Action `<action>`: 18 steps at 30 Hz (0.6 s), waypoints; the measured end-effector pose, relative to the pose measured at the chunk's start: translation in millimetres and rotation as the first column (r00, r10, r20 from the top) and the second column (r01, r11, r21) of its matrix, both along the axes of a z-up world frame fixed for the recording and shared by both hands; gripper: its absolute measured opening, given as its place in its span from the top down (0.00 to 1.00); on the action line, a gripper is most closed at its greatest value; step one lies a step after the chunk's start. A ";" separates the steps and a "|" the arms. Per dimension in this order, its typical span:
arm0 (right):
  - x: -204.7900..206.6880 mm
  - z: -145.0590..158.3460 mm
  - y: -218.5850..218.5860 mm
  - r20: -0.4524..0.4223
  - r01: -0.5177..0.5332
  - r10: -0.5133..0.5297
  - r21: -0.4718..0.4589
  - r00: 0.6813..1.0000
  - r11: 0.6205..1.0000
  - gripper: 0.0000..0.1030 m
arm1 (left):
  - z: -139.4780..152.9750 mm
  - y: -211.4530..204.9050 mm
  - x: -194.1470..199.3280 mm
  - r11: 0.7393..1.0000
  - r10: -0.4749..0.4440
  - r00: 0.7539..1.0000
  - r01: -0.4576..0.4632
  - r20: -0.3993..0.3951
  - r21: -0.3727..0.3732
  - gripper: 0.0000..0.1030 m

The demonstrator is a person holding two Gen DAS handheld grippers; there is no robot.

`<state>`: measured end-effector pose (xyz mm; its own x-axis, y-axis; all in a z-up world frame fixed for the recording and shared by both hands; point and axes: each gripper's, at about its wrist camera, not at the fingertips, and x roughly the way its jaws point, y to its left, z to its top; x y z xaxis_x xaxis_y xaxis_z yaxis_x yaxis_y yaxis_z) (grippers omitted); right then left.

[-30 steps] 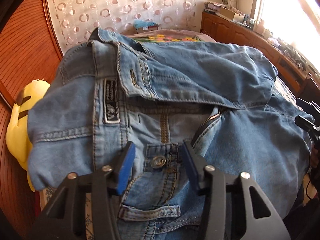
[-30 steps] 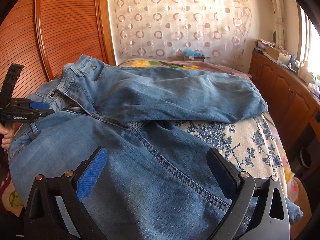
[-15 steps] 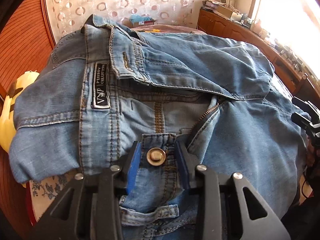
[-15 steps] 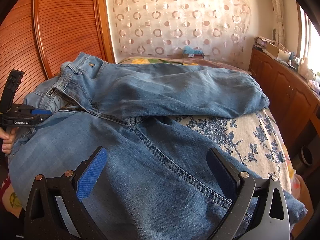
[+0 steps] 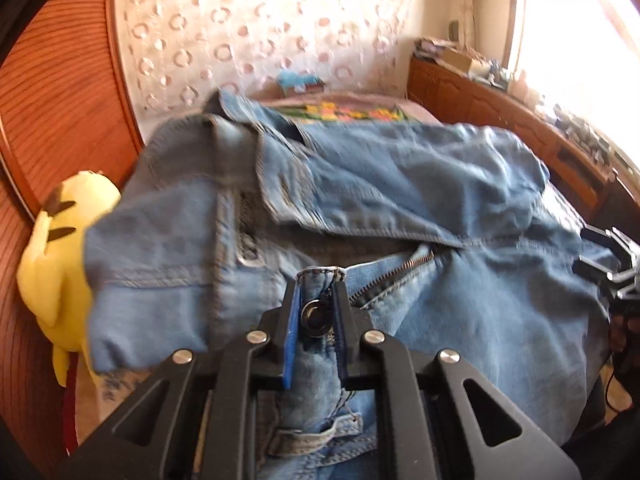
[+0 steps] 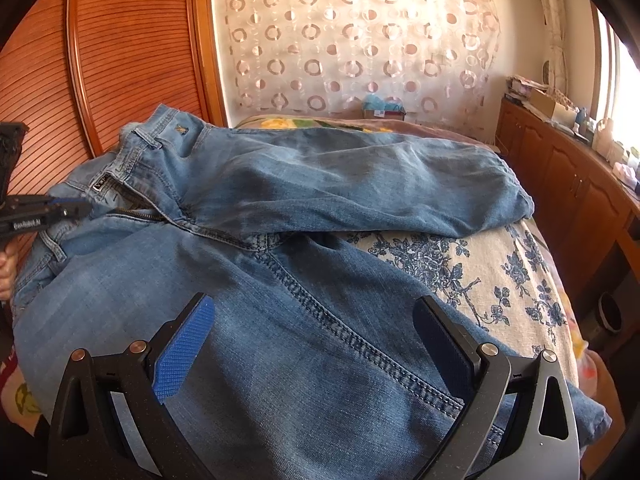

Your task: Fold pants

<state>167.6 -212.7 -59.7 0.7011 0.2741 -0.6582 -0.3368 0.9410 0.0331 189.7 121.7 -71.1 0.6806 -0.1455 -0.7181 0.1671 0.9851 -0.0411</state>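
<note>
Light blue jeans (image 6: 320,208) lie spread on the bed, one leg stretched toward the far right, the other leg under my right gripper. My left gripper (image 5: 316,304) is shut on the waistband at the metal button (image 5: 314,316), beside the open zipper (image 5: 404,266). It also shows at the left edge of the right wrist view (image 6: 76,210). My right gripper (image 6: 312,328) is open and empty, its jaws wide over the near leg's seam. In the left wrist view the right gripper shows at the right edge (image 5: 608,264).
A floral bedspread (image 6: 480,280) covers the bed. A yellow plush toy (image 5: 56,264) lies by the wooden headboard (image 6: 132,60) at left. A wooden cabinet (image 6: 568,184) runs along the right wall. A patterned curtain (image 6: 352,40) hangs behind.
My left gripper closed on the waistband at the button and has lifted it; the view is blurred with motion. My right gripper has stayed open over the near leg.
</note>
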 end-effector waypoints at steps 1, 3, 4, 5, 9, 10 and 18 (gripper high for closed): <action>-1.3 1.0 -0.5 0.003 0.001 -0.001 0.000 1.000 1.000 0.02 | 4.1 3.2 1.4 1.000 0.007 1.000 -0.007 0.011 -0.003 0.88; -2.1 3.1 -1.8 0.011 0.003 -0.003 -0.001 1.000 1.000 0.02 | 10.7 8.2 4.2 1.000 0.016 0.999 -0.016 0.032 0.001 0.88; -2.5 4.1 -2.6 0.014 0.005 -0.005 -0.002 1.000 1.000 0.02 | 13.1 10.2 6.2 1.000 0.020 0.999 -0.021 0.042 0.008 0.88; -2.7 5.0 -3.8 0.016 0.007 -0.007 -0.003 1.000 1.000 0.02 | 14.0 11.5 7.9 1.000 0.023 0.999 -0.024 0.047 0.014 0.88; -2.6 5.4 -8.1 0.016 0.019 -0.019 -0.006 1.000 1.000 0.02 | 3.7 15.7 23.4 0.999 0.042 0.999 -0.042 0.023 0.023 0.88; -2.9 5.3 -9.1 0.016 0.021 -0.021 -0.007 1.000 1.000 0.02 | -0.8 15.3 26.5 0.999 0.044 0.999 -0.044 0.013 0.029 0.88; -8.8 7.0 -22.2 0.022 0.055 -0.055 -0.015 0.998 0.998 0.02 | -7.2 4.9 23.3 0.996 0.046 0.999 -0.046 0.001 0.070 0.83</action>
